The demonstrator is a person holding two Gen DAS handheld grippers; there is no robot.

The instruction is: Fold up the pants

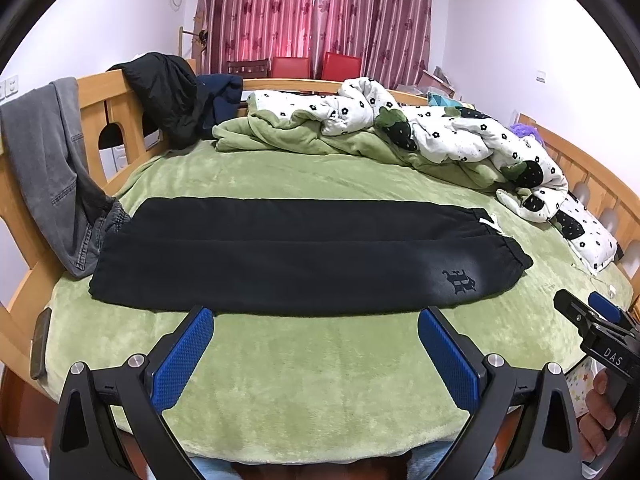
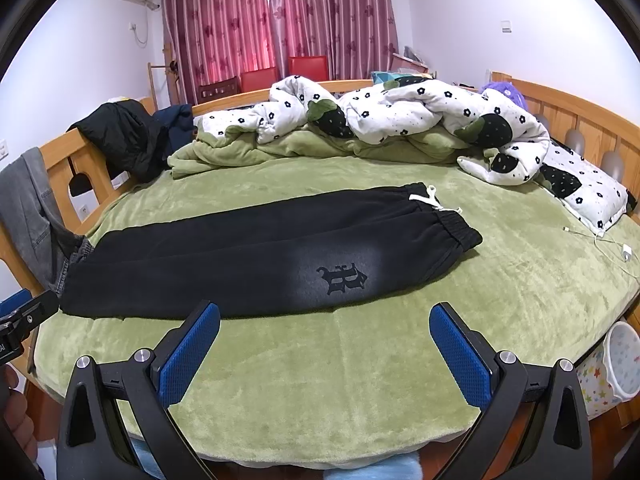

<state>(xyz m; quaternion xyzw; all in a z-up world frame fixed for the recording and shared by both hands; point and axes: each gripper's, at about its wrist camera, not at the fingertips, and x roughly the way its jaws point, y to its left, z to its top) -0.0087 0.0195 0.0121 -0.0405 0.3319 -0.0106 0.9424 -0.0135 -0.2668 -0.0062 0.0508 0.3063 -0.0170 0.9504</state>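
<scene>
Pants (image 1: pixel 280 256), black with a gothic emblem (image 1: pixel 460 281) near the waistband, lay flat across the green bed (image 1: pixel 320 380), already doubled leg over leg, waistband toward three o'clock and cuffs toward nine o'clock. I held both tools short of the cloth at six o'clock, neither touching it. The left tool (image 1: pixel 314 354) stood wide open with nothing between its blue pads, and the right tool (image 2: pixel 324 354) was likewise spread and empty; each also showed at the edge of the other's view.

As I judged it, the step in hand was the reach for the lengthwise fold. To do it well, I reckoned each tool should take one corner of a single end, near edge and far edge, pinching through both layers so the legs would not slide apart. The white drawstring (image 2: pixel 428 197) lay loose at the waistband, at about one o'clock in the right view, and was best kept clear of the pads. Grey jeans (image 1: pixel 48 168) hung over the wooden bed rail at nine o'clock with their hem just beside the cuffs, so a grab there risked catching denim as well. The plush blanket looked likely to drag on the fabric; lifting clear before carrying over seemed wiser than sliding.
</scene>
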